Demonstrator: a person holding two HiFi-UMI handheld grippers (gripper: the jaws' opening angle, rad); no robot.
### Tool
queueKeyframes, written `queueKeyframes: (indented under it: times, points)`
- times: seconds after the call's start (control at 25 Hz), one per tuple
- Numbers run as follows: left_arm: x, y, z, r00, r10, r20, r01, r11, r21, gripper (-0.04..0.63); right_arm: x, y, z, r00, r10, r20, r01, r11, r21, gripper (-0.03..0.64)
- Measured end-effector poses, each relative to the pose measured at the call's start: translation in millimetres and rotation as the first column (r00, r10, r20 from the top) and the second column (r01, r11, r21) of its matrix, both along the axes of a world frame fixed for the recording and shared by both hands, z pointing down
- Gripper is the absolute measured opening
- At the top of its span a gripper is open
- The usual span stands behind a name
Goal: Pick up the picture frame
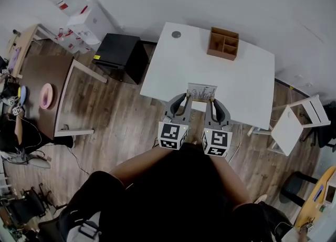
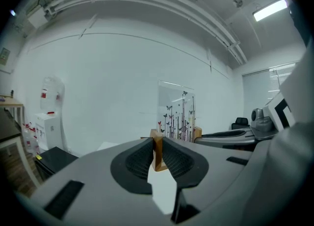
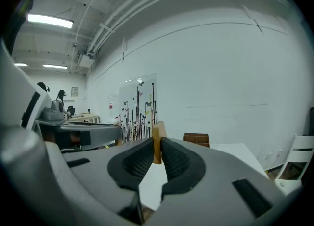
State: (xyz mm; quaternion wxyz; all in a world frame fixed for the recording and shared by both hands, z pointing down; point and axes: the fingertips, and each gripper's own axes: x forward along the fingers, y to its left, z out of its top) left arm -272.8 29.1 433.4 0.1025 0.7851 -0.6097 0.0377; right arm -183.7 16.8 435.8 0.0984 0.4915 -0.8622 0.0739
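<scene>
The picture frame [image 1: 202,91], a clear printed panel between two wooden end blocks [image 2: 157,147], stands upright at the near edge of the white table [image 1: 241,78]. The left gripper [image 1: 184,101] clamps one block and the right gripper [image 1: 212,102] the other, which likely balances the load and spares the panel.

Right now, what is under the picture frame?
The white table. Left claw and right claw grip the picture frame by its wooden posts; whether its base touches the table is hidden.
</scene>
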Motion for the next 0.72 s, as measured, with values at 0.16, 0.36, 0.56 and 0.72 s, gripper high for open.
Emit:
queueKeyframes:
  times: [0.16, 0.36, 0.56, 0.72]
  points:
    - [-16.1, 3.6, 2.4, 1.000, 0.007, -0.005, -0.007, 1.000, 0.001, 0.063, -16.1, 3.9, 2.0, 1.000, 0.003, -0.006, -0.003, 1.000, 0.000, 0.064]
    - [-27.4, -0.4, -0.1, 1.000, 0.021, 0.001, -0.021, 1.000, 0.011, 0.063, -27.4, -0.3, 0.4, 1.000, 0.017, -0.003, -0.017, 1.000, 0.008, 0.064]
    - [-36.3, -3.0, -0.8, 0.999, 0.032, -0.002, -0.032, 0.999, 0.019, 0.063, -35.9, -0.9, -1.1, 1.000, 0.030, -0.002, -0.030, 0.999, 0.017, 0.064]
    - [-44.4, -10.2, -2.1, 0.999, 0.042, -0.004, -0.042, 0.999, 0.021, 0.063, -44.2, -7.4, -2.6, 0.999, 0.043, 0.000, -0.043, 0.999, 0.022, 0.064]
